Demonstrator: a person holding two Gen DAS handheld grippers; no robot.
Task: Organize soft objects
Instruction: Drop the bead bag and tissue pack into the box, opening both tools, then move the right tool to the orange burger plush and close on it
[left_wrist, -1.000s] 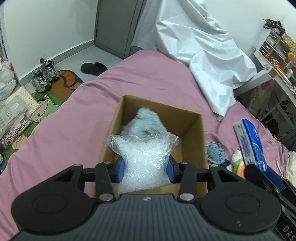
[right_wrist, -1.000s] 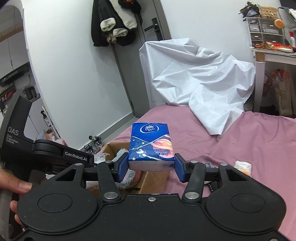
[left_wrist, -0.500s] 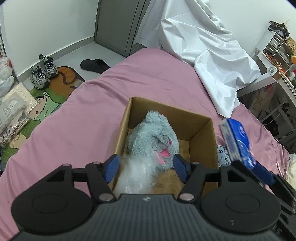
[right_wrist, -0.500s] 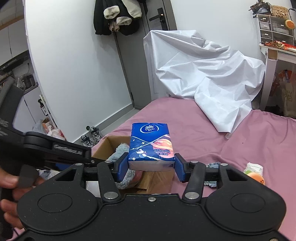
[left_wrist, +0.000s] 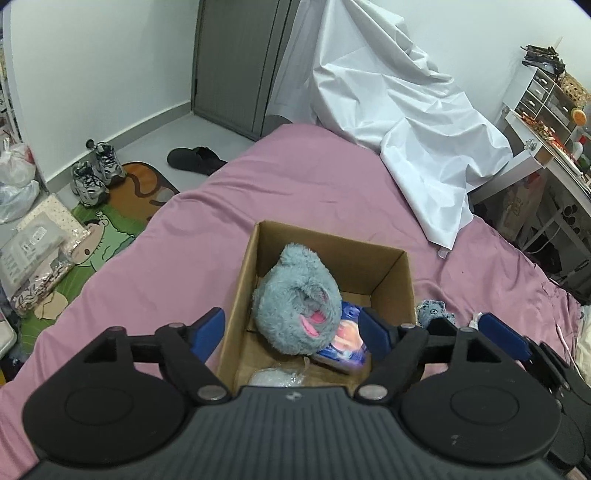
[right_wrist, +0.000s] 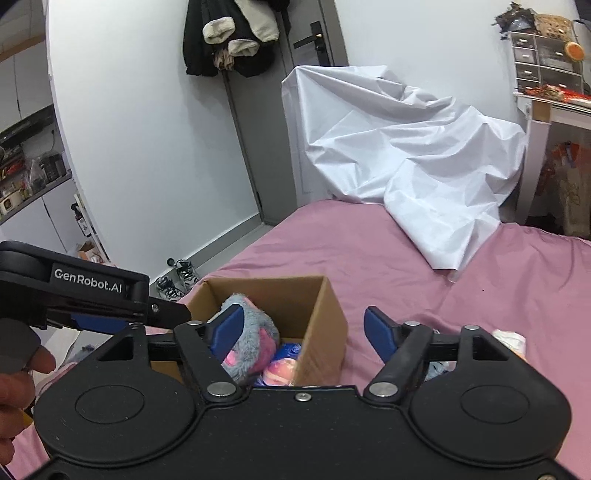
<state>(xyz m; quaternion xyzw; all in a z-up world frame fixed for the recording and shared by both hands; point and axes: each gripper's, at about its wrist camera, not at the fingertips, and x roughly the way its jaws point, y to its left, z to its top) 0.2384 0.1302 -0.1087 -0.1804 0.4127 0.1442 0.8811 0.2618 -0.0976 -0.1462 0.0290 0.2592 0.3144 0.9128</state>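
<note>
A cardboard box (left_wrist: 391, 280) (right_wrist: 325, 317) sits on the pink bed. Inside it lie a grey plush toy (left_wrist: 295, 306) (right_wrist: 247, 343), a blue tissue pack (left_wrist: 347, 343) (right_wrist: 282, 360) and a clear plastic bag (left_wrist: 275, 376) at the near end. My left gripper (left_wrist: 291, 328) is open and empty above the box's near end. My right gripper (right_wrist: 303, 332) is open and empty above the box's right wall; it shows at the right in the left wrist view (left_wrist: 502, 336).
A small grey-blue soft toy (left_wrist: 434, 310) and a white and orange item (right_wrist: 511, 341) lie on the bed right of the box. A white sheet (left_wrist: 406, 129) is heaped at the far end. Shoes (left_wrist: 92, 177) and bags lie on the floor to the left.
The left gripper opened and let the plastic bag fall into the box. The right gripper then opened and dropped the tissue pack into the box beside the plush toy.
</note>
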